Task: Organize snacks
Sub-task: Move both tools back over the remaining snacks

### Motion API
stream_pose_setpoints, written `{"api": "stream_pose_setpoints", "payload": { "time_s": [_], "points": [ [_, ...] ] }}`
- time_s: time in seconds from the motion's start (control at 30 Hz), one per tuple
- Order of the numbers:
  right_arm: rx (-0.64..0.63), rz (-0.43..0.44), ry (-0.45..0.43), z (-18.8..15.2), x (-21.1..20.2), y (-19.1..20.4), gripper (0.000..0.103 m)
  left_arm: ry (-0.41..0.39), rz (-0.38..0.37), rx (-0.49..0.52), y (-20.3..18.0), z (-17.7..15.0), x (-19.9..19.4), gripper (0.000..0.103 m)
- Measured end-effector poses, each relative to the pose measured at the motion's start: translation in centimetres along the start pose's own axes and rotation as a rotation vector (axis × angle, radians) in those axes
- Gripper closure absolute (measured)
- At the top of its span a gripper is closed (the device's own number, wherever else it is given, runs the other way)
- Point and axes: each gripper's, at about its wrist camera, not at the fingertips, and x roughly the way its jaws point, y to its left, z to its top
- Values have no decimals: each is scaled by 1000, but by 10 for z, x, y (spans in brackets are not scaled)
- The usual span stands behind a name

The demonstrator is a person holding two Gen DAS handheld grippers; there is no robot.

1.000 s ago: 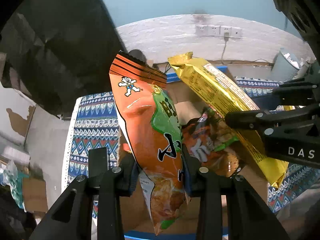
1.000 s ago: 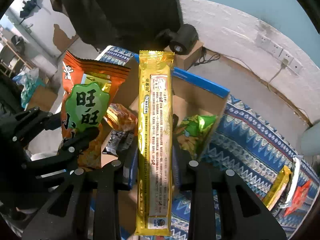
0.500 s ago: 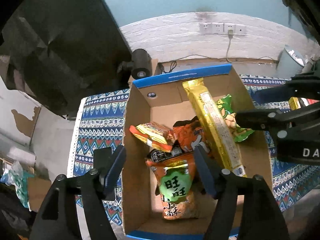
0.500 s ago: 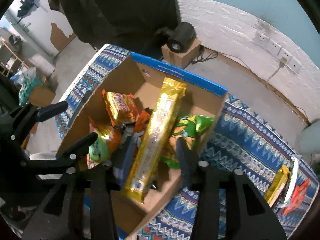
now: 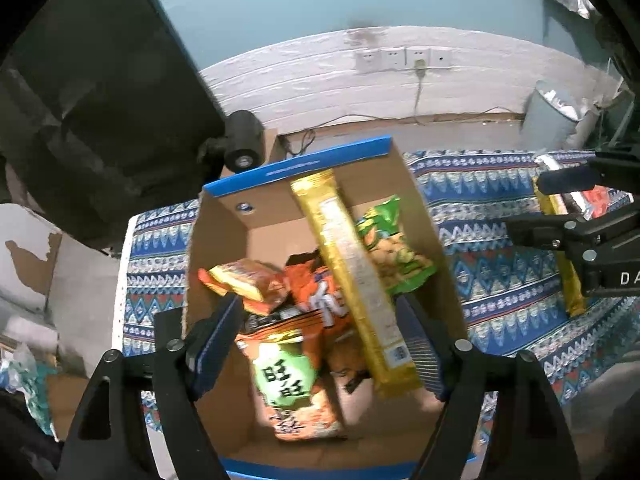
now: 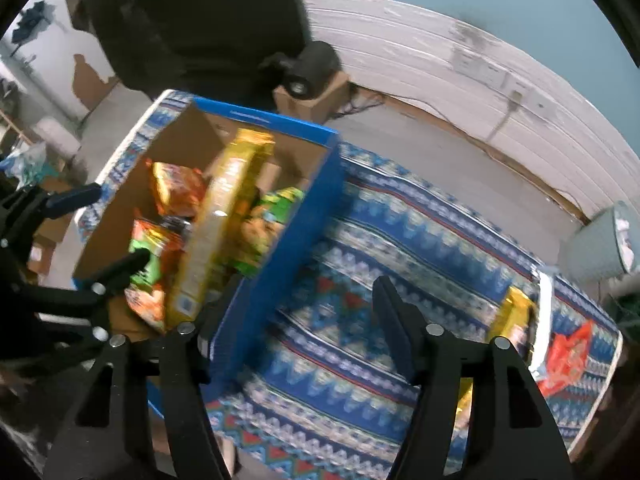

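Cardboard box [image 5: 420, 200], blue-rimmed, on a patterned blue cloth [image 6: 400, 240]. Contents: long gold packet [image 5: 352, 276] lying diagonally on top; orange bag with green label [image 5: 292, 384] near the front; green bag [image 5: 400, 256] beside the gold packet; further orange packets [image 5: 248, 284] at left. Left gripper [image 5: 320, 344] above the box, jaws opening, nothing gripped. Right gripper [image 6: 304, 320] over the cloth beside the box, jaws opening, empty. Loose on the cloth: second gold packet [image 6: 516, 316], red packet [image 6: 568, 356].

Left tool [image 5: 320, 344] and right tool [image 6: 308, 316] angled steeply downward, jaws opening, nothing gripped
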Motion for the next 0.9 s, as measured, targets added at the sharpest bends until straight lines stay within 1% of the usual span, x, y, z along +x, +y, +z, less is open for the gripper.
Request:
{"api": "stream_pose_setpoints", "payload": {
  "time_s": [0.17, 0.33, 0.5, 0.7, 0.9],
  "points": [
    [32, -38, 16, -22, -9, -37, 37, -7, -29, 17, -20, 4, -4, 22],
    [62, -74, 34, -44, -17, -71, 37, -9, -57, 65, -51, 11, -9, 22],
    [107, -103, 44, -66, -24, -103, 37, -11, -100, 90, -78, 18, -14, 22],
    [170, -130, 44, -91, -29, -140, 37, 6, -130, 133, -112, 24, -12, 22],
    [236, -146, 48, -116, -28, -173, 37, 51, -165, 161, -141, 25, 1, 22]
  ]
}}
